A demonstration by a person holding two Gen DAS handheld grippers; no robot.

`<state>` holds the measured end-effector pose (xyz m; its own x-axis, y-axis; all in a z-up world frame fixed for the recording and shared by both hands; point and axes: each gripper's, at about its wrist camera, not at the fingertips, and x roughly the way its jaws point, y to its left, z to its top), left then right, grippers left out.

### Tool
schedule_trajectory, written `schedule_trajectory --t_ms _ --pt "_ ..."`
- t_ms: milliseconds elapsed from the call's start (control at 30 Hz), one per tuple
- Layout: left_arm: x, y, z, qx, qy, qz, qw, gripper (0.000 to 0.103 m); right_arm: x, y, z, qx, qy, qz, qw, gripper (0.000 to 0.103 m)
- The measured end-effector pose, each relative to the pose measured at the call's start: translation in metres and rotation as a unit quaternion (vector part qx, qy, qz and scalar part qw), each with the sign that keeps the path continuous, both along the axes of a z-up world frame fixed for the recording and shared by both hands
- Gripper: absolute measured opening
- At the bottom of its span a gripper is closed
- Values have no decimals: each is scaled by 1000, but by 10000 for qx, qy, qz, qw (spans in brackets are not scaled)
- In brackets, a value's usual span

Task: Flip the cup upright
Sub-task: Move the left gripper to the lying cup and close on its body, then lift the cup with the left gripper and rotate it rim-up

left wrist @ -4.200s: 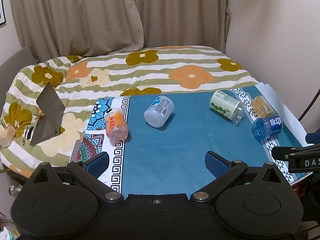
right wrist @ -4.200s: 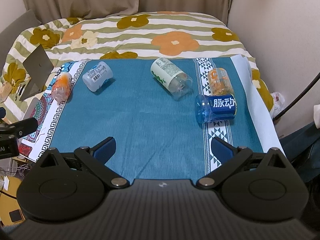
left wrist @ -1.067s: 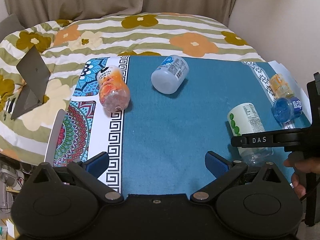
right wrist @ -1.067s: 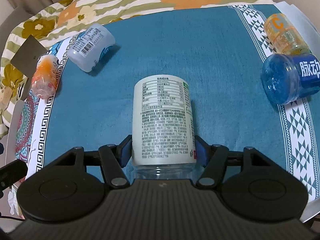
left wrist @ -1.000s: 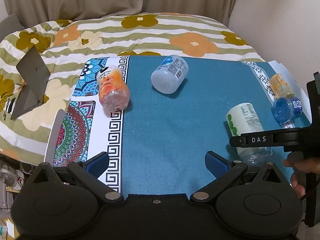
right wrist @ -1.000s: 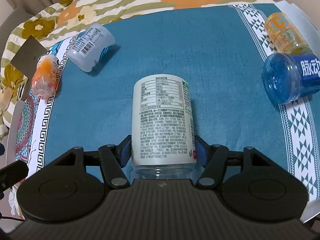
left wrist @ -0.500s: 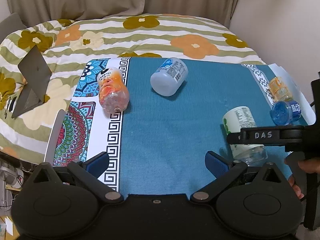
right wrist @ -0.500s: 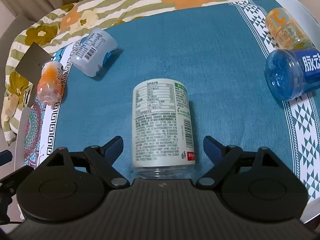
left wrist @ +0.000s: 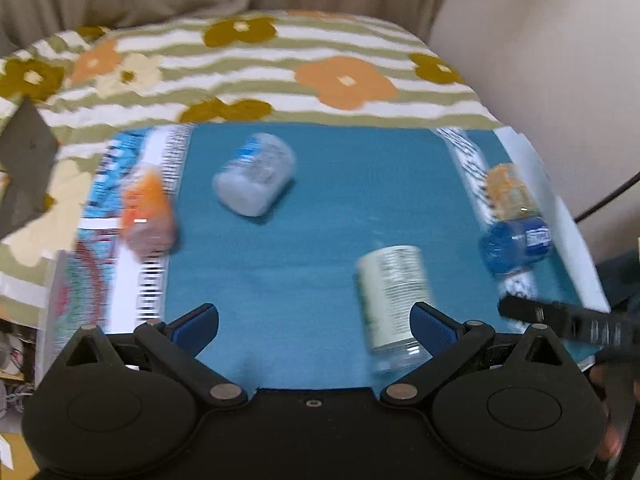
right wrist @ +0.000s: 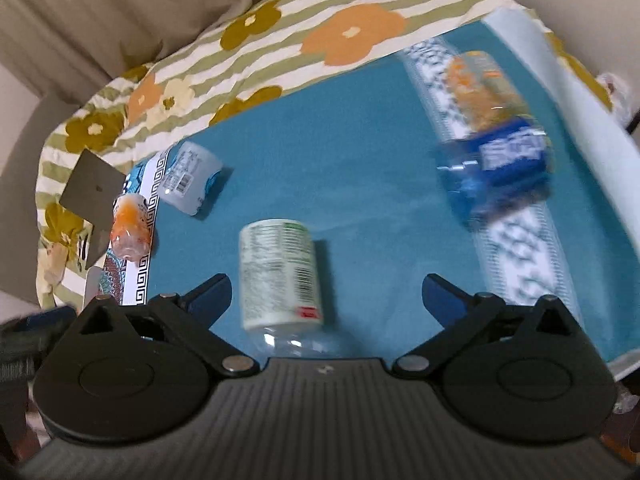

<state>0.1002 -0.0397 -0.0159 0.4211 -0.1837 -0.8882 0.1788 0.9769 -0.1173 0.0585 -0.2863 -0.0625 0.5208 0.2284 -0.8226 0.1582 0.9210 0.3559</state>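
Right wrist view: right claw (right wrist: 326, 294) spread wide, both fingers clear of the white-labelled cup (right wrist: 280, 276), which stands on the teal cloth (right wrist: 360, 184) between them, nearer the left finger; its clear end is cut off by the claw body. Bare cloth lies beyond the cup. The blue cup (right wrist: 496, 168) and orange cup (right wrist: 476, 88) lie on their sides right of it near the cloth's edge, both motion-blurred. Contents of the cups unreadable. Left wrist view: left claw (left wrist: 314, 324) spread, holding nothing, white-labelled cup just beside its right finger.
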Motion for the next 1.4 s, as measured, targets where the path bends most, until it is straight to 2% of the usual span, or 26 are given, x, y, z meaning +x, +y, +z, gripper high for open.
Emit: schedule_trajectory --t_ms 200,367,567,700,900,1000,1100,1133,1400 --pt "30 -49 -23 80 607 -108 9981 101 -28 -27 -1 -842 -272 257 9957 103" --pt "57 -68 -52 23 1178 223 9928 93 -33 -39 -21 -1223 -383 706 9892 103" --pt "75 -82 -76 208 1430 446 9885 89 -23 -50 -44 -683 -344 1263 9890 103" --pt "82 -90 -86 331 1460 475 9876 89 -12 -53 -56 -545 -242 1481 9872 103" --pt "92 -92 -98 270 1629 647 9842 88 0 -59 -67 -279 -160 1541 9875 103" --pt "96 -92 -102 270 1733 660 9823 78 4 -62 -69 -192 -144 1521 9881 103" --pt "98 -92 -109 255 1886 658 9795 74 7 -63 -71 -87 -111 1508 9885 103" --pt "98 -93 -111 225 1938 650 9786 66 8 -64 -71 -74 -100 1506 9885 103" --pt "94 -91 -111 198 1879 510 9807 63 9 -67 -71 -19 -85 1403 9901 103"
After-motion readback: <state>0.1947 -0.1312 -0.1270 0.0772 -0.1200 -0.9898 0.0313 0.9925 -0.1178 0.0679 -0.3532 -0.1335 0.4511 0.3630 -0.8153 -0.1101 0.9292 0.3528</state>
